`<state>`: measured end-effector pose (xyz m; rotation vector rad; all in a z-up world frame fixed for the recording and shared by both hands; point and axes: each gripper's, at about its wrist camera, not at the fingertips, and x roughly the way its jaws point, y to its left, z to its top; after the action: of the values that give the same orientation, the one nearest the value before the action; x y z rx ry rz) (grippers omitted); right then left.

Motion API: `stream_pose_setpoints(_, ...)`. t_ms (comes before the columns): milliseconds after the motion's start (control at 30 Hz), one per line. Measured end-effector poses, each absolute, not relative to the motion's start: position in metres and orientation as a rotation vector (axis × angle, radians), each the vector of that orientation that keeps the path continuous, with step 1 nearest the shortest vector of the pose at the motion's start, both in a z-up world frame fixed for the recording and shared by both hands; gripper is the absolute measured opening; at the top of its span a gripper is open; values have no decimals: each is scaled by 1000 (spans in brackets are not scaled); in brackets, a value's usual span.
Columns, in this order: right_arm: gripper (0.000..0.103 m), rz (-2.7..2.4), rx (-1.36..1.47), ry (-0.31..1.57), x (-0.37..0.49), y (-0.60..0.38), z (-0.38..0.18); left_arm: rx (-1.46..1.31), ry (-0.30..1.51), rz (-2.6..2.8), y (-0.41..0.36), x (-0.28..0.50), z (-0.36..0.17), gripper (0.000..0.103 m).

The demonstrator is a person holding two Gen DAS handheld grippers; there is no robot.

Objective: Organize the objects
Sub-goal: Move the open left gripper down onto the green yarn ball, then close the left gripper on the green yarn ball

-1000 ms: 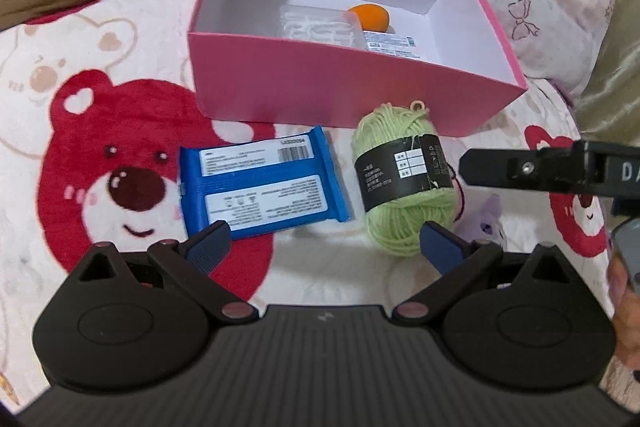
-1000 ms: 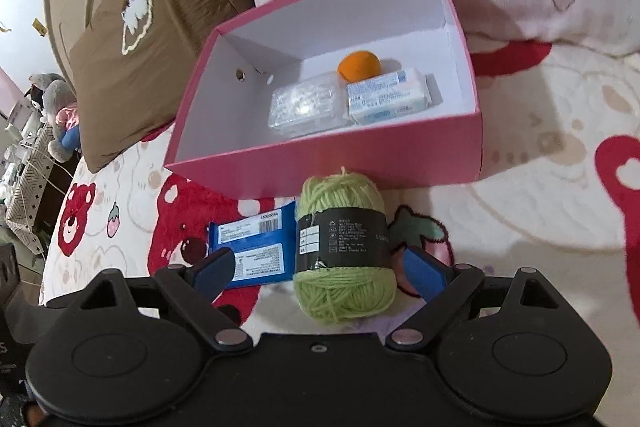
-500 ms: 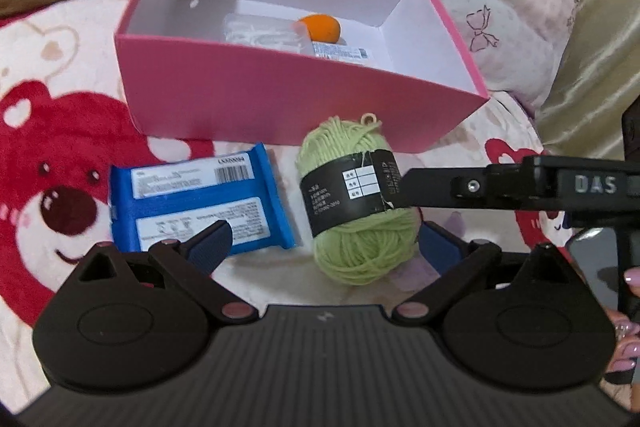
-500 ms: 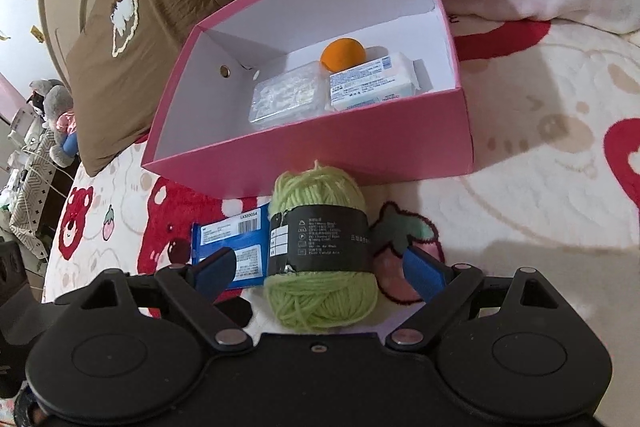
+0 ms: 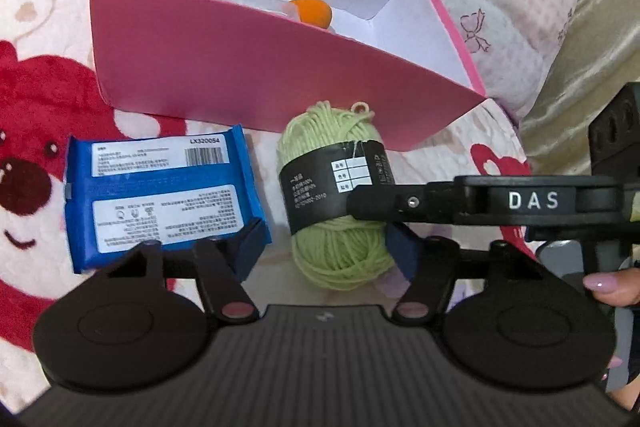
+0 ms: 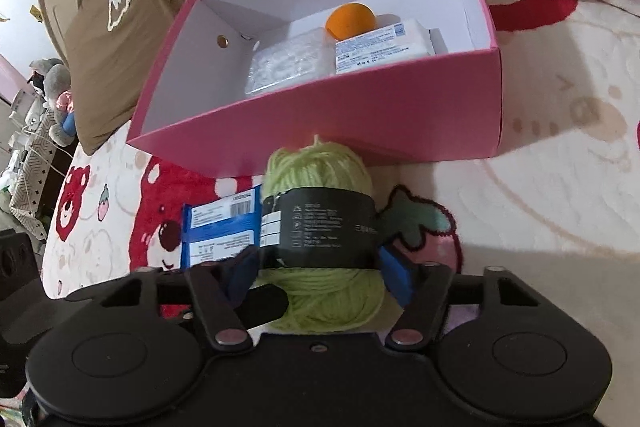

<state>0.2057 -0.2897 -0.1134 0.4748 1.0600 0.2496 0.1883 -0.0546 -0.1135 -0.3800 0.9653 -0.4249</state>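
Lowered and just closed, right gripper point(image 6: 318, 273) pads against green yarn ball point(image 6: 320, 251) on bear-print blanket point(image 6: 540, 187) just before pink box point(image 6: 360, 115) front wall; left gripper point(image 5: 326, 247) also just closed, jaws around yarn's near end, contact indeterminable; blue packet point(image 5: 160, 187) beside yarn.

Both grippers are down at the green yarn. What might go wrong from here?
1. The left gripper and right gripper have both just been closing with the yarn between their jaws; they may clash.
2. A left finger overlaps the blue packet at its corner and may drag it.
3. The yarn lies close against the pink box; a low lift could shove it.
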Motion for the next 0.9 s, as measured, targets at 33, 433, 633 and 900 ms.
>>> stream_pose_setpoints(33, 66, 246, 485, 1062, 206, -291, -115, -381, 959, -429, -55, 188, -115, 62)
stream_pose_setpoints(433, 66, 262, 564, 1075, 206, -298, -135, -399, 892, -463, -60, 186, -135, 62)
stream_pose_setpoints(633, 63, 274, 570, 1045, 202, -294, -133, -425, 875, -507, -60, 183, -135, 61)
stream_pose_setpoints(900, 60, 287, 531, 1052, 201, -286, -133, -337, 888, -468, -73, 179, -139, 64)
